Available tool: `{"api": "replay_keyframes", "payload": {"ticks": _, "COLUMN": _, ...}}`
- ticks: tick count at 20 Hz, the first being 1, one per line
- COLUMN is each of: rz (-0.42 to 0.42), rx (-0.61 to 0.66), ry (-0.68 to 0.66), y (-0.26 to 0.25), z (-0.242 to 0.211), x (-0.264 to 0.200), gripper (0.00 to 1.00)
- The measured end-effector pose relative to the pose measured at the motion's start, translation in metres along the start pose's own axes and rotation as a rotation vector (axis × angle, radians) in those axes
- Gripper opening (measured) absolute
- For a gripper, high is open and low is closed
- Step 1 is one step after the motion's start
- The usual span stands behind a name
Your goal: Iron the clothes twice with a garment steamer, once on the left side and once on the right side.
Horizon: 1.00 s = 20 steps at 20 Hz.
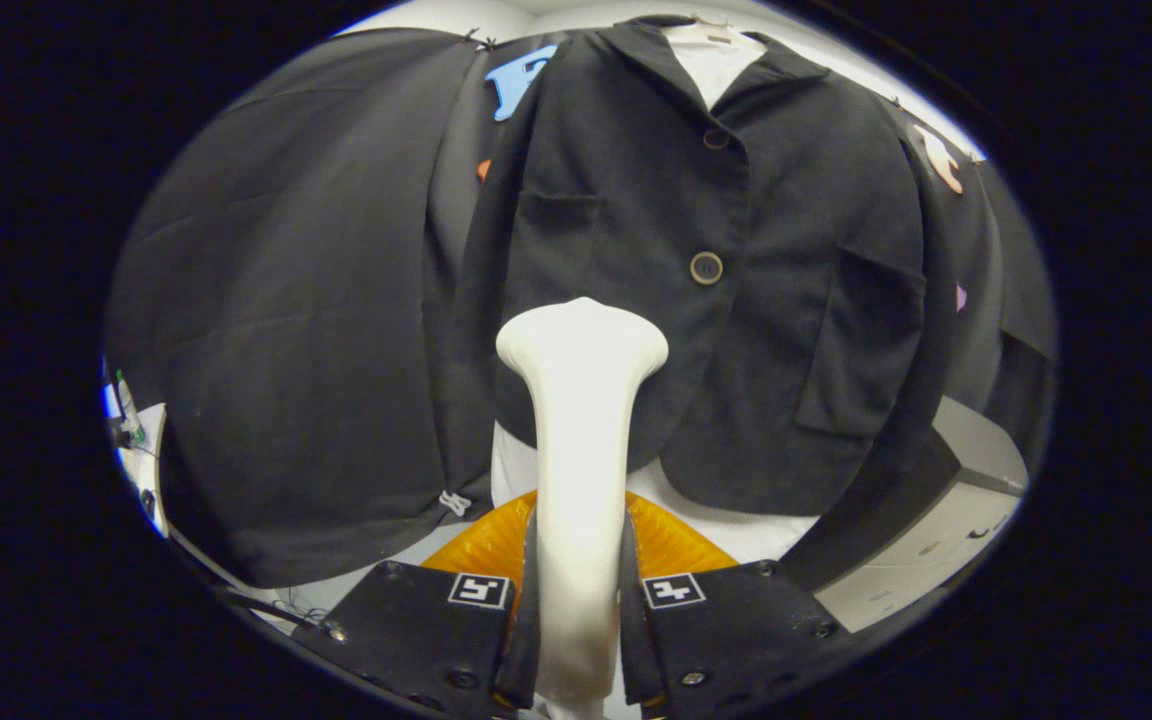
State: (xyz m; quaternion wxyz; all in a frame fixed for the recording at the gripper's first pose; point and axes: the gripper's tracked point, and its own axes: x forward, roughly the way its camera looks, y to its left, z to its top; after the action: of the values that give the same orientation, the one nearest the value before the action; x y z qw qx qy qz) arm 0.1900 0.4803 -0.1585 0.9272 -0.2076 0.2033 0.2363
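Observation:
A black buttoned jacket [726,280] hangs on a hanger ahead of me, over a white shirt [714,62]. My gripper [581,570] is shut on the white garment steamer [581,400], both fingers pressed against its handle. The steamer's wide head rises just ahead of the fingers and stands in front of the jacket's lower left front panel, below the large button [706,268]. I cannot tell whether the head touches the cloth. No steam is visible.
An orange ribbed object [681,545] lies under the steamer just beyond the fingers. A grey and white box [936,540] sits low to the right. Black cloth [306,330] hangs left of the jacket. Small items and cables lie at the far left.

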Motion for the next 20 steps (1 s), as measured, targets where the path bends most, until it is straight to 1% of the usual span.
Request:
{"api": "replay_keyframes", "payload": {"ticks": 4, "rz": -0.007, "rx": 0.0, "ry": 0.066, "y": -0.001, "z": -0.029, "x": 0.003, "gripper": 0.35}}
{"api": "replay_keyframes", "payload": {"ticks": 10, "rz": -0.01, "rx": 0.02, "ry": 0.143, "y": -0.002, "z": -0.053, "x": -0.005, "gripper": 0.35}}
{"api": "replay_keyframes", "payload": {"ticks": 16, "rz": -0.002, "rx": 0.036, "ry": 0.164, "y": -0.022, "z": -0.066, "x": -0.038, "gripper": 0.35}}
{"api": "replay_keyframes", "payload": {"ticks": 20, "rz": -0.036, "rx": 0.074, "ry": 0.144, "y": -0.054, "z": -0.07, "x": -0.066, "gripper": 0.35}}
